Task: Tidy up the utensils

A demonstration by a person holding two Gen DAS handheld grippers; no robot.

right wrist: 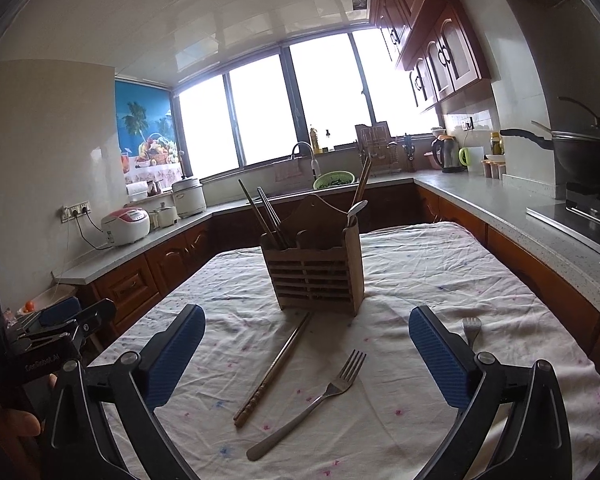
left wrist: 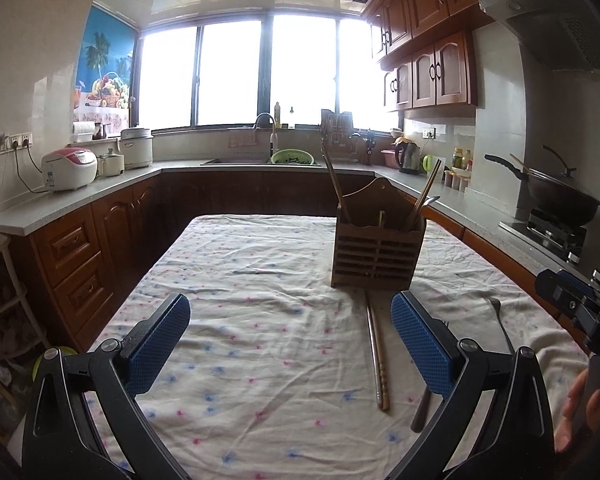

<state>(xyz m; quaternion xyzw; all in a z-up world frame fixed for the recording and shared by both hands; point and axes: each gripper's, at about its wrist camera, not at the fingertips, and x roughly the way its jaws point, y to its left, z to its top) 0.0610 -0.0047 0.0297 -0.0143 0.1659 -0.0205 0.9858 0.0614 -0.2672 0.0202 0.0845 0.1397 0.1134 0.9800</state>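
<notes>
A slatted wooden utensil holder (left wrist: 376,240) (right wrist: 316,276) stands upright on the cloth-covered table (left wrist: 260,360) (right wrist: 440,272). Chopsticks (right wrist: 268,220) lean in its left compartment, and a spoon (right wrist: 357,208) with more chopsticks in its right. In front of it lie a loose pair of chopsticks (left wrist: 378,356) (right wrist: 274,372) and a metal fork (right wrist: 312,400). A second fork (right wrist: 471,327) (left wrist: 500,320) lies partly behind the right finger. My left gripper (left wrist: 291,312) is open above the cloth, holding nothing. My right gripper (right wrist: 308,320) is wide open, above the chopsticks and fork without touching them.
Grey counters run around the table on three sides. On them are a rice cooker (left wrist: 70,170), a sink with a green colander (left wrist: 292,157), a kettle (left wrist: 409,158) and a wok on the stove (left wrist: 560,196). The other gripper shows at each frame's edge.
</notes>
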